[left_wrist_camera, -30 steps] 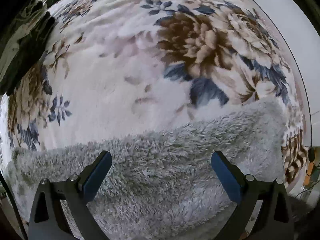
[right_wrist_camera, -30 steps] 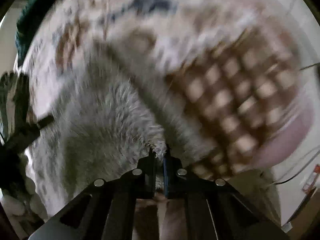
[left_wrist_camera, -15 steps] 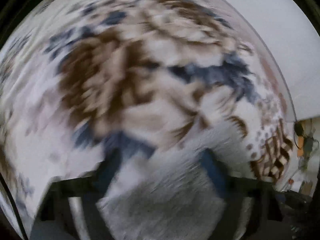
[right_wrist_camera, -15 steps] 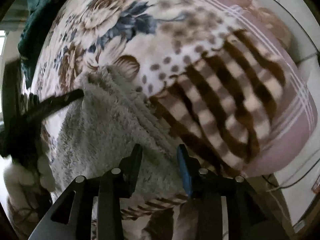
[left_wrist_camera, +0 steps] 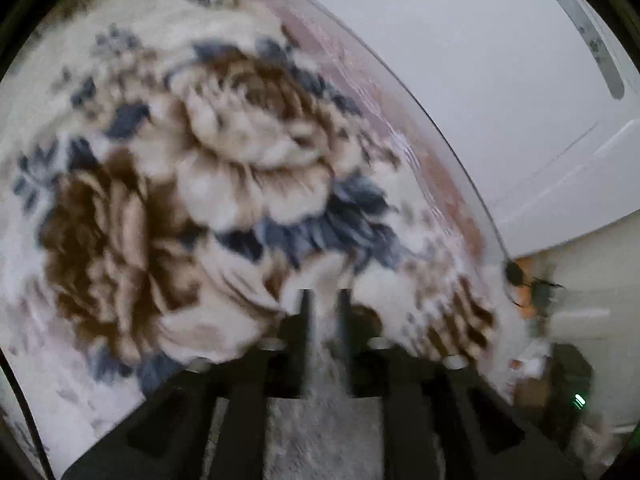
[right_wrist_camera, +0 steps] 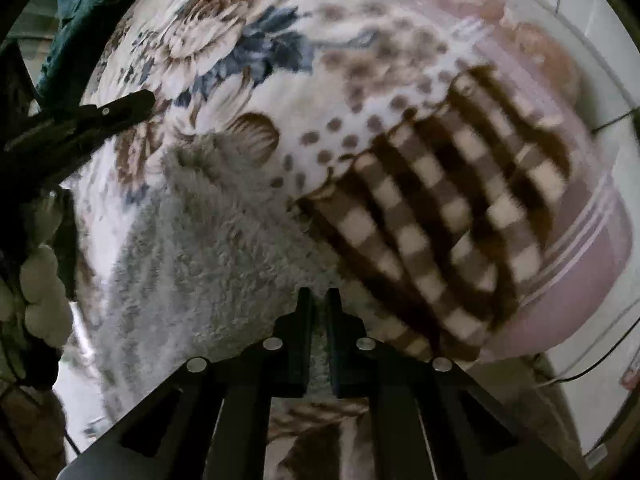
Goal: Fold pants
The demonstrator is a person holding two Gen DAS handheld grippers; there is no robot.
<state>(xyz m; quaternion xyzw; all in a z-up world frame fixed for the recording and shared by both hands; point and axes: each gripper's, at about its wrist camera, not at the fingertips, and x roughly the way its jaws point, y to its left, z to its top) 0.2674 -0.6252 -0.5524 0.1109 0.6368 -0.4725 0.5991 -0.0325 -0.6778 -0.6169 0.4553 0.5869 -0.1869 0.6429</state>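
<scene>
The fluffy grey pants point(right_wrist_camera: 208, 240) lie on a flowered blanket point(right_wrist_camera: 248, 52). In the right wrist view my right gripper point(right_wrist_camera: 319, 300) is shut on the pants' near edge, with grey pile between the fingers. In the blurred left wrist view my left gripper point(left_wrist_camera: 325, 300) is shut on a strip of the grey pants point(left_wrist_camera: 324, 420) that runs up between its fingers. The left gripper also shows in the right wrist view point(right_wrist_camera: 92, 120) at the far left, beyond the pants' far corner.
The blanket has a brown checked border point(right_wrist_camera: 452, 220) and a pink striped edge point(right_wrist_camera: 580, 240) at the right. A white wall point(left_wrist_camera: 500, 80) lies beyond the bed. Dark green cloth point(right_wrist_camera: 84, 0) sits at the upper left. Cables point(right_wrist_camera: 580, 368) hang at the right.
My left gripper was open over the pants and has swung right and shut on the fabric. My right gripper opened half a second ago and has shut again on the pants' edge.
</scene>
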